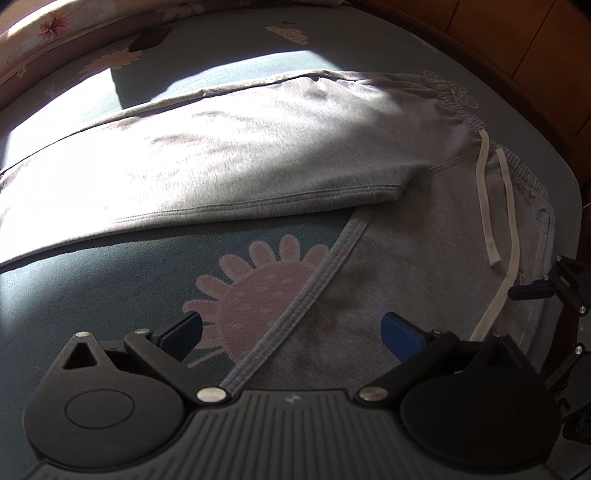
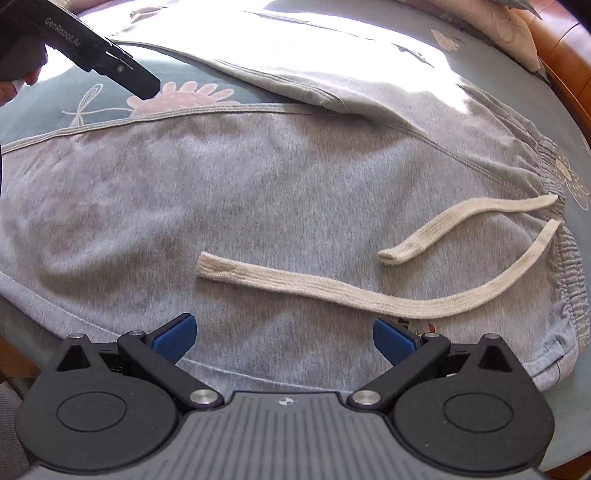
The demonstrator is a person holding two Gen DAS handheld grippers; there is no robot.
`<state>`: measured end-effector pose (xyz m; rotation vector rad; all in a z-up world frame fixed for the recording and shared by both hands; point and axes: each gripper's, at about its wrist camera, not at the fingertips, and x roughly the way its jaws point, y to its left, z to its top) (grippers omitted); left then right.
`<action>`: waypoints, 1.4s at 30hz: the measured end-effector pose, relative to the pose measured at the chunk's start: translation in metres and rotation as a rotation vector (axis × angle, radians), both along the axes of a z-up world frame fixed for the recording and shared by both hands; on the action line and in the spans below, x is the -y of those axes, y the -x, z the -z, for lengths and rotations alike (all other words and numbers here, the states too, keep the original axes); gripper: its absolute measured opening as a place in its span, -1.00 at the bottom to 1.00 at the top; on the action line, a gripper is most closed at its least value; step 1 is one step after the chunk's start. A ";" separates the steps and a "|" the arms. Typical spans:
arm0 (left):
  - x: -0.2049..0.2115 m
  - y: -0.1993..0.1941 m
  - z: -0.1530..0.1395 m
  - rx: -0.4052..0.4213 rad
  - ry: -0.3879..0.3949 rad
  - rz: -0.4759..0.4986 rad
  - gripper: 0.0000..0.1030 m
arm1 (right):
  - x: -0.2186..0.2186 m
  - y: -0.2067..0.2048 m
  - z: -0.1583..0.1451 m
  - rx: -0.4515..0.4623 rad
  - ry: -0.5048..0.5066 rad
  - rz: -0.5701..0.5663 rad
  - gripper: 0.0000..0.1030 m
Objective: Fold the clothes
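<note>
Both your grippers, left (image 1: 291,330) and right (image 2: 284,338), gape empty over the pants (image 2: 258,192). Loose drawstring (image 2: 369,295) could snag your right fingers, dragging the waistband askew.

Home bedroom: bed with teal flower-print sheet (image 1: 110,280), floral quilt (image 1: 44,33) at 11 o'clock, wooden bed frame (image 1: 517,62) at 2 o'clock.

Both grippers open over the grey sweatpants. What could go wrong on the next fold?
1. The loose drawstring lies across the sweatpants just ahead of the right gripper; it might get pinched instead of cloth.
2. The left gripper straddles the leg's inner seam, half over bare bedsheet, so it could also grab the sheet.
</note>
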<state>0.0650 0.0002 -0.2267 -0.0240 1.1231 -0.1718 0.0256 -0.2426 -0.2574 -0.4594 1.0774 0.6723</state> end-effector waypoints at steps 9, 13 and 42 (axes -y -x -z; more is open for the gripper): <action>-0.006 0.012 -0.002 -0.009 -0.010 -0.046 0.98 | -0.052 0.017 0.004 0.045 -0.036 -0.208 1.00; -0.016 0.013 -0.003 -0.001 -0.019 -0.094 0.98 | -0.064 0.017 -0.001 0.084 -0.062 -0.250 1.00; 0.004 0.017 0.034 -0.202 0.181 -0.286 0.98 | 0.007 -0.055 -0.022 0.069 -0.059 -0.046 1.00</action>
